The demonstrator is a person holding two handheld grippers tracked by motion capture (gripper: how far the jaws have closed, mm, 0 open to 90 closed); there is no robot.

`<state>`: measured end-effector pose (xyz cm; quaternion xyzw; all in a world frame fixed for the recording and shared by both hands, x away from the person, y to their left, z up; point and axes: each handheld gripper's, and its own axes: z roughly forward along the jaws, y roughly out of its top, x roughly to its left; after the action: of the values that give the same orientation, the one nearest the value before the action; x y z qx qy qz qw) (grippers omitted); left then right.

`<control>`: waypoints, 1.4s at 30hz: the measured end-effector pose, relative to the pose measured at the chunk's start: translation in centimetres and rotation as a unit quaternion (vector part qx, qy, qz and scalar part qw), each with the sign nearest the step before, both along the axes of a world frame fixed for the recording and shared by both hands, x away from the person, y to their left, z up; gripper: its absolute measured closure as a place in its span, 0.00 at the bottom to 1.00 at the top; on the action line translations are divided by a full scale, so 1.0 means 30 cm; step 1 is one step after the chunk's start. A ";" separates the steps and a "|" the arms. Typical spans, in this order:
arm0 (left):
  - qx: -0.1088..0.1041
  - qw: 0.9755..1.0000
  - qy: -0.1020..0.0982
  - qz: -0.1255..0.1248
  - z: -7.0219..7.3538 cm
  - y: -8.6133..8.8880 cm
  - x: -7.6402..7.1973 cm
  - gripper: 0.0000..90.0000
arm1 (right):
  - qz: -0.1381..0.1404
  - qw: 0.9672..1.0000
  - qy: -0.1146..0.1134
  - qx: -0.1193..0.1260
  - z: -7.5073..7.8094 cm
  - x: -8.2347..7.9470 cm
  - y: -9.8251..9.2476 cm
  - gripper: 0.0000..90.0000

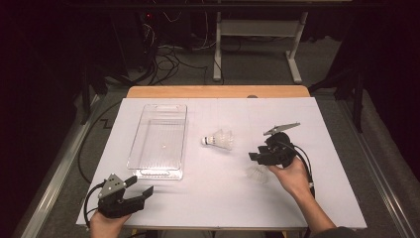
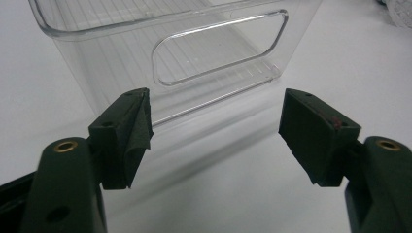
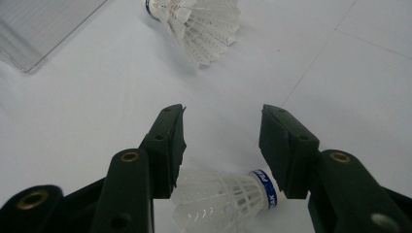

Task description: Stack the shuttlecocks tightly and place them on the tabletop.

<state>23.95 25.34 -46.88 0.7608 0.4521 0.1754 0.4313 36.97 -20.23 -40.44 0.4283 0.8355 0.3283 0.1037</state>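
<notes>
Two feather shuttlecocks on white surface. Near shuttlecock lying on its side directly under right tongs, skirt toward one jaw, cork tip with blue band toward the other. Right tongs apart, jaws straddling it lengthwise, no visible pad contact, not gripped yet. In high view same shuttlecock just beside right tongs, on the near side. Second shuttlecock farther off, mid-surface, between right tongs and clear bin, also on its side.

Left tongs apart, empty, resting at near-left corner of surface, pointed at handle-cutout end of clear bin. Nothing between jaws.

Handling judgement: very light, likely to roll or skid on smooth surface if nudged by one jaw first. Feather skirt thin, springy, easily crushed or bent; gentle squeeze only. Cork tip small, firm, rounded, could slip out of pads. Best hold probably across cork base or narrow neck just behind blue band, where structure stiffest; present end-to-end straddle poor, would press the skirt rim flat. Turn tongs crosswise to the neck before closing. Bin rigid, smooth plastic, open top, easy drop target.
</notes>
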 end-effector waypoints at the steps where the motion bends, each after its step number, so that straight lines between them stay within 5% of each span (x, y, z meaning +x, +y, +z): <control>1: 0.000 1.000 0.000 0.000 0.000 0.000 0.000 0.32 | -0.001 1.000 0.000 0.001 0.001 -0.003 -0.002 0.59; 42: 0.002 1.000 -0.002 0.001 0.002 0.000 -0.002 0.32 | 0.015 0.999 0.013 -0.043 0.019 -0.125 -0.018 0.63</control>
<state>23.90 25.35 -46.82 0.7609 0.4516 0.1775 0.4307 33.23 -20.76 -39.87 0.4148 0.8566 0.2879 0.1065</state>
